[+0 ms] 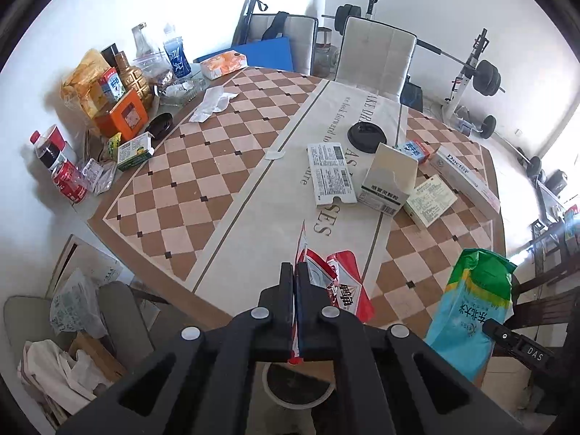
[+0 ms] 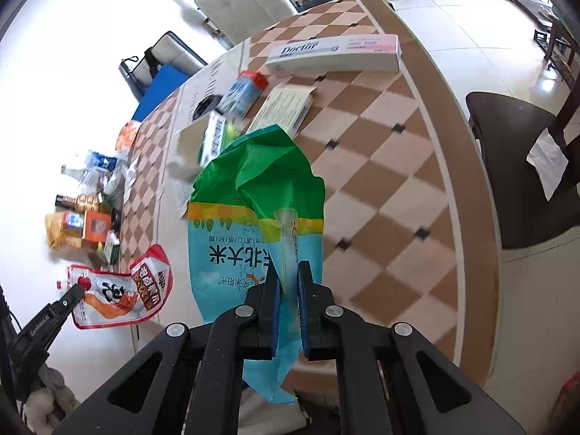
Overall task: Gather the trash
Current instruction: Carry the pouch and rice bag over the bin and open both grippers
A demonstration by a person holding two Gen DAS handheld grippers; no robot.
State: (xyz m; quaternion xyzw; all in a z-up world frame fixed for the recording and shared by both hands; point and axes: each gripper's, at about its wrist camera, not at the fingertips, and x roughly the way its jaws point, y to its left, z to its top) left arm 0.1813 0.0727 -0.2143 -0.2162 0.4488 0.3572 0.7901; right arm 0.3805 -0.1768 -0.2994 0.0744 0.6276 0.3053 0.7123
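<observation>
Left wrist view: left gripper (image 1: pixel 298 272) jaws pinched on the edge of a red-and-white crinkled plastic snack pouch (image 1: pixel 346 282), held over the near edge of the checkered brown-and-cream table (image 1: pixel 203 166). The pouch hangs partly over the cream printed runner (image 1: pixel 253 195) that crosses the table's middle.

Right wrist view: right gripper (image 2: pixel 289 279) jaws clamped on a blue-and-green plastic rice bag (image 2: pixel 253 217), empty and crumpled, held up off the near table edge. The same bag shows at the lower right of the left view (image 1: pixel 471 308).

Other litter on the table, toward the right edge: a long white toothpaste carton marked "Doctor" (image 2: pixel 333 54), a flat cream medicine box (image 2: pixel 286 108), a small blue-and-white milk carton (image 2: pixel 241 94), an opened white-and-green medicine box (image 1: pixel 388 181) and a black round cup lid (image 1: pixel 367 137). A crumpled white tissue (image 1: pixel 214 103) lies near the far left corner, beside a cluster of bottles and boxes along the left edge, including a red soda can (image 1: pixel 70 183).
</observation>
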